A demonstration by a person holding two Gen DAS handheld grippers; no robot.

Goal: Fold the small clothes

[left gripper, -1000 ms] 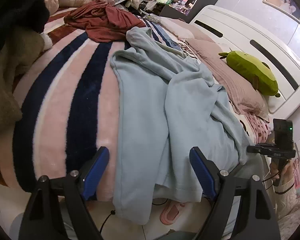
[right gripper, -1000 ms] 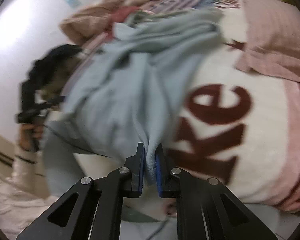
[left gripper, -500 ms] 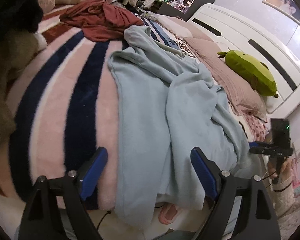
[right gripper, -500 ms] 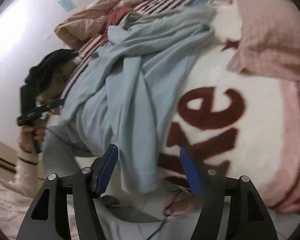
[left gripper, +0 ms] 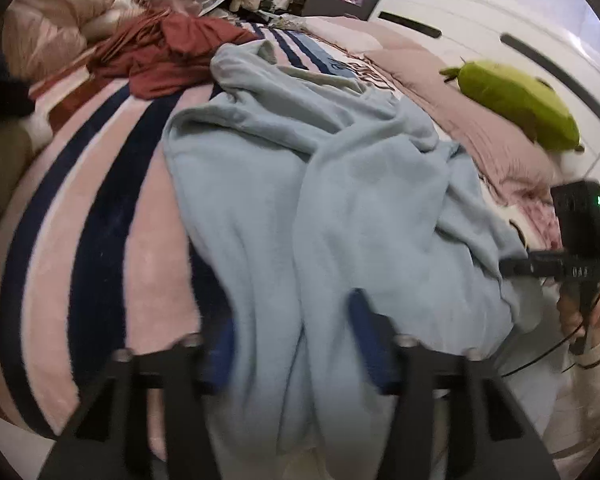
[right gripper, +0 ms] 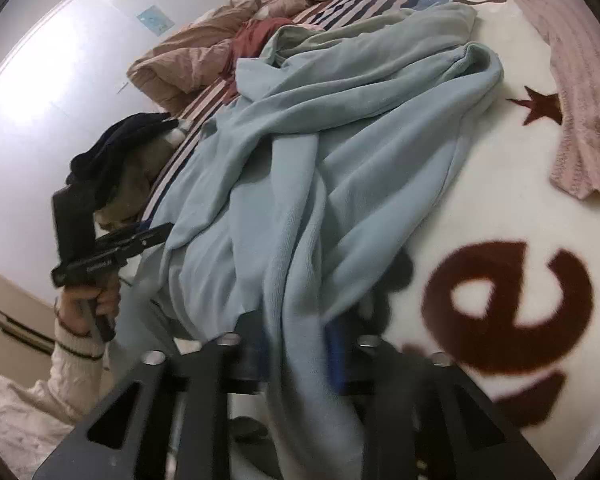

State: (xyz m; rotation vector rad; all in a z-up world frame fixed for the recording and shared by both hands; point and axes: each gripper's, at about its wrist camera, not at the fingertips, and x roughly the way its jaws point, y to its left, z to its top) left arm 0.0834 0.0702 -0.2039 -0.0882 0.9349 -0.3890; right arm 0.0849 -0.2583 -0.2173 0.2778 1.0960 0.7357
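Note:
A light blue garment lies crumpled on the bed, its near edge hanging over the bed's side. It also shows in the right wrist view. My left gripper has its jaws partly apart on either side of the hanging blue cloth, which runs between them. My right gripper has its jaws narrowly apart around another hanging fold of the same garment. Both grippers are blurred. Each gripper shows in the other's view, held in a hand.
A striped pink and navy blanket covers the bed. A dark red garment lies at the far side. A green plush toy rests on a pink pillow. A cream blanket with dark red letters lies at right.
My right gripper let go of the blue cloth, opened wide, then narrowed around a fold. My left gripper moved forward over the garment's hanging edge and its jaws came closer together.

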